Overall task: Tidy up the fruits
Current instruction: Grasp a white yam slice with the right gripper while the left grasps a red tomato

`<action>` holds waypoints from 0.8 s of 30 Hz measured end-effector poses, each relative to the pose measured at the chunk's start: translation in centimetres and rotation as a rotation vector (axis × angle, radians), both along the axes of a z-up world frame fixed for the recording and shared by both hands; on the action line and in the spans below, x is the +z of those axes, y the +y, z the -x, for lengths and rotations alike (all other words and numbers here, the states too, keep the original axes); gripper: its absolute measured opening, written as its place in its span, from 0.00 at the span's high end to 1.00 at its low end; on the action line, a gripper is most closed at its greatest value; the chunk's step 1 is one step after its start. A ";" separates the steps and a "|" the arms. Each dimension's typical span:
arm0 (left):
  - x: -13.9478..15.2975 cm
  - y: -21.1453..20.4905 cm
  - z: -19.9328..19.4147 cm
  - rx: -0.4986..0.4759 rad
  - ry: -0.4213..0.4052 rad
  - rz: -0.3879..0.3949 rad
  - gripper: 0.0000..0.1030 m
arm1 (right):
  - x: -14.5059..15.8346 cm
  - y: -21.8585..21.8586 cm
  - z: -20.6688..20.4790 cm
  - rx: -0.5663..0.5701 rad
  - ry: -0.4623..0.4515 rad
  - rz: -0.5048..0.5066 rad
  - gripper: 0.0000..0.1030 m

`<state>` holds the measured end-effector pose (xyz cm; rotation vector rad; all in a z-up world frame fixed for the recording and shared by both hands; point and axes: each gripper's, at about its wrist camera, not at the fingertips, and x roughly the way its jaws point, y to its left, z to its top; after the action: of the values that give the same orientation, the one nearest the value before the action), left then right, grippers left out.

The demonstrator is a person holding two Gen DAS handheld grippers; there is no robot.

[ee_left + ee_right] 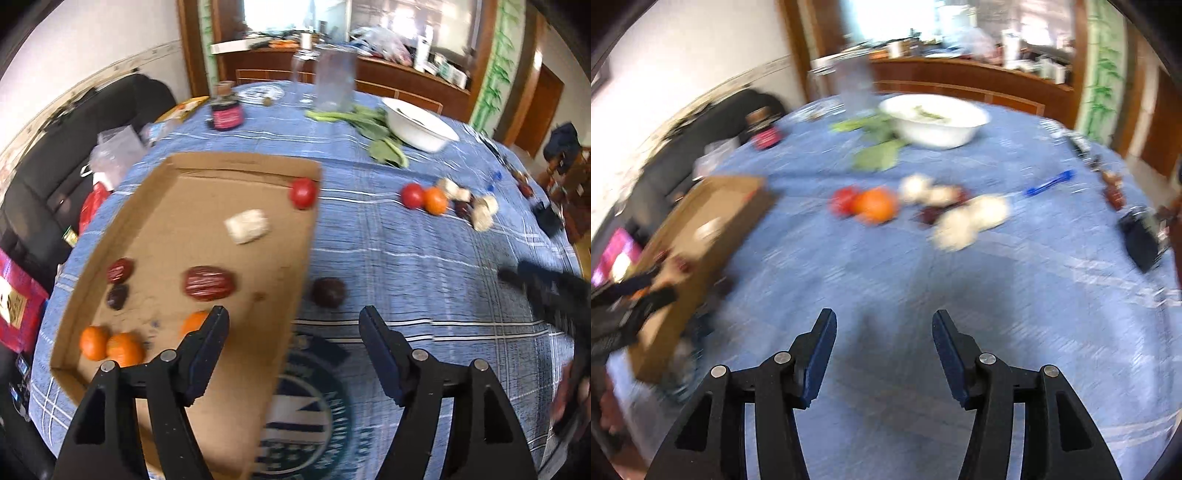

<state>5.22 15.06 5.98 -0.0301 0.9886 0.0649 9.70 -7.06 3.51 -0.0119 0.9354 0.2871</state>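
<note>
— Left wrist view: what is seen?
— Fruits lie in the cardboard tray [110, 236]; left gripper [293, 321] and right gripper [884, 325] gape, empty.
— Risk?
— The dark fruit [328, 291] beside the tray's right edge could be nudged away.

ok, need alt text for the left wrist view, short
The open left gripper hovers empty over the edge of a cardboard tray holding oranges, dark red dates, a tomato and a pale block. More fruit lies loose on the blue checked tablecloth, near a white bowl.
</note>
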 end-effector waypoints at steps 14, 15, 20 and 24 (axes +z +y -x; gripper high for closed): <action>-1.1 -7.0 -8.3 -0.108 0.052 -0.068 0.30 | -3.2 -2.9 -9.2 -0.051 0.062 -0.072 0.65; -1.2 -7.2 -9.0 -0.111 0.057 -0.059 0.30 | -3.2 -2.9 -9.2 -0.048 0.052 -0.070 0.65; -2.5 -9.0 -13.1 -0.144 0.063 -0.049 0.30 | -2.3 -4.0 -7.9 -0.030 0.001 -0.074 0.65; -3.8 -10.1 -15.5 -0.206 0.079 -0.065 0.30 | -2.1 -5.1 -7.3 -0.017 0.009 -0.096 0.65</action>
<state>20.69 4.97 2.14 0.1353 1.0632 -0.0914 16.98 -12.14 1.41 0.0853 0.9297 0.3166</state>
